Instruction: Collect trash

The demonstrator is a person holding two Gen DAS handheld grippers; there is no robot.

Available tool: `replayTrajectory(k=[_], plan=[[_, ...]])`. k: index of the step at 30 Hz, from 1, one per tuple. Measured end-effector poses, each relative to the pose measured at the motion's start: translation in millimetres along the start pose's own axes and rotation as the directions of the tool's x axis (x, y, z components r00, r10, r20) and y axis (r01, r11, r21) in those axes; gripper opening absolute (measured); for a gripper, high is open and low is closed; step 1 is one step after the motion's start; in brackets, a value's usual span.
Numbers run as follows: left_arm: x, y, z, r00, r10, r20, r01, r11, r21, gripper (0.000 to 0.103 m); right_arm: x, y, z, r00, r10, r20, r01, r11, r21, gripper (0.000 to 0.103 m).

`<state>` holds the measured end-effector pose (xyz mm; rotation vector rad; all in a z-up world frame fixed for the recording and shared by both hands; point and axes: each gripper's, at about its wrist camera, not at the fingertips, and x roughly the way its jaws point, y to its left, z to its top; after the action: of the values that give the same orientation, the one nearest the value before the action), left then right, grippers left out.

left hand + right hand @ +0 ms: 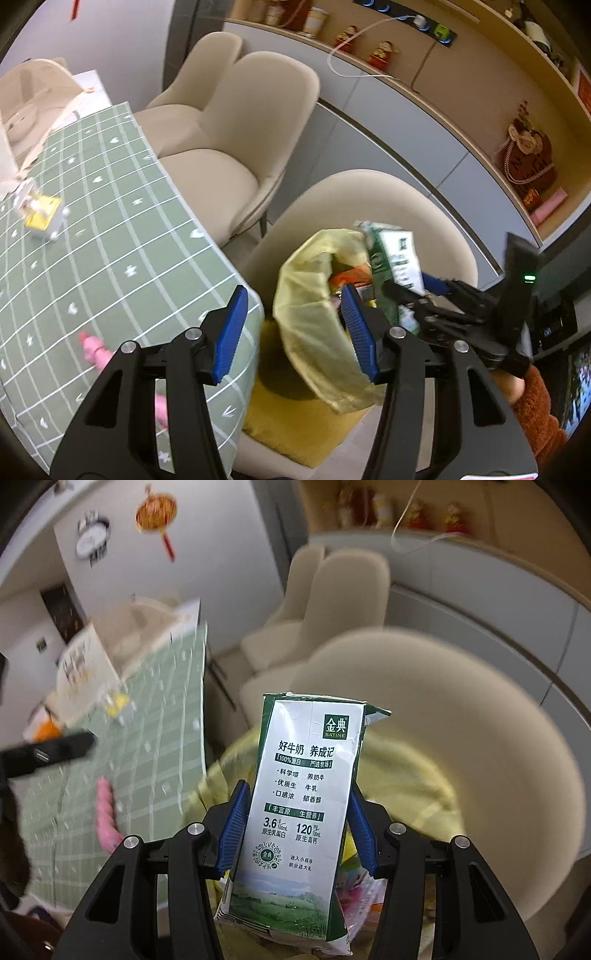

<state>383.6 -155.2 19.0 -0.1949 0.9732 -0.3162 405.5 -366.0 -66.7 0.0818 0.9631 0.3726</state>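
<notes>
Left wrist view: the left claw [295,332] is spread wide with nothing between its blue pads. It hangs off the bench's near corner, one pad over the green checked cloth [110,229] at the corner, the other in front of the mouth of the yellow trash bag [314,317]. The bag sits on the cream chair [406,206] just beside the bench edge, its rim folded open, with wrappers inside. The right claw [410,291] reaches in from the right, pinching the milk carton [395,258] over the bag's far rim. On the bench, a pink wrapper [94,349] lies near the near edge, and a small yellow-and-white box [42,216] sits further in, well apart from the edge. Two more cream chairs [229,140] stand along the bench's far side, with open floor between them and the cabinet wall.

Right wrist view: the right claw [295,830] is pressed onto the sides of the milk carton [295,812], held upright, torn top upward. The yellow bag [406,786] lies blurred behind and beneath it on the chair seat [480,738]. The bench edge runs to the left, the pink wrapper [105,812] near it.
</notes>
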Motion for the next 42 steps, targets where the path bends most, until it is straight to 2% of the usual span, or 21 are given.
replayTrajectory(k=[4,9,14,18,22,29,31,34,36,39,42], plan=[[-12.6,11.1,-8.0,0.999,0.044,0.021,-0.044,0.999,-0.008,0.05,23.9,0.7,-5.9,0.995,-0.022,-0.099,0.02,1.0,-0.022,0.049],[-25.2,18.0,-13.3,0.996,0.077,0.043,-0.076,0.997,-0.016,0.05,32.5,-7.6,-14.8,0.989,-0.05,-0.137,0.054,0.998,0.025,0.049],[-36.1,22.5,-21.3,0.994,0.091,0.055,-0.09,0.996,-0.018,0.05,35.4,-5.3,-20.0,0.99,-0.02,-0.136,0.026,0.999,0.039,0.049],[-41.9,25.4,-28.8,0.993,0.103,0.054,-0.101,0.994,-0.034,0.05,40.0,-3.1,-20.5,0.985,0.06,-0.162,-0.049,0.996,0.068,0.049],[-46.0,31.5,-40.5,0.992,0.115,0.05,-0.113,0.992,-0.059,0.05,45.5,12.1,-21.4,0.981,0.057,-0.184,-0.058,0.998,0.003,0.049],[-49.8,41.4,-58.8,0.991,0.133,0.031,-0.13,0.988,-0.086,0.055,35.5,11.6,-22.0,0.989,0.041,-0.144,-0.039,0.999,0.016,0.05],[-50.1,44.6,-63.6,0.991,0.13,0.03,-0.127,0.988,-0.093,0.055,28.2,9.6,-23.8,0.992,0.027,-0.125,-0.023,0.999,0.035,0.054],[-53.3,48.1,-70.7,0.992,0.123,0.038,-0.12,0.989,-0.089,0.055,7.6,6.5,-28.6,0.998,0.047,-0.049,-0.043,0.995,0.088,0.055],[-56.9,49.1,-74.2,0.99,0.132,0.058,-0.127,0.989,-0.076,0.056,-11.3,10.8,-34.2,1.0,0.031,0.003,-0.031,0.995,0.094,0.055],[-65.4,52.5,-83.5,0.983,0.156,0.094,-0.152,0.987,-0.048,0.059,-38.7,25.5,-44.5,0.998,0.019,0.052,-0.023,0.996,0.09,0.055],[-79.9,60.4,-96.3,0.984,0.144,0.107,-0.143,0.99,-0.011,0.064,-70.6,49.6,-58.7,0.993,0.005,0.114,-0.015,0.996,0.087,0.055]])
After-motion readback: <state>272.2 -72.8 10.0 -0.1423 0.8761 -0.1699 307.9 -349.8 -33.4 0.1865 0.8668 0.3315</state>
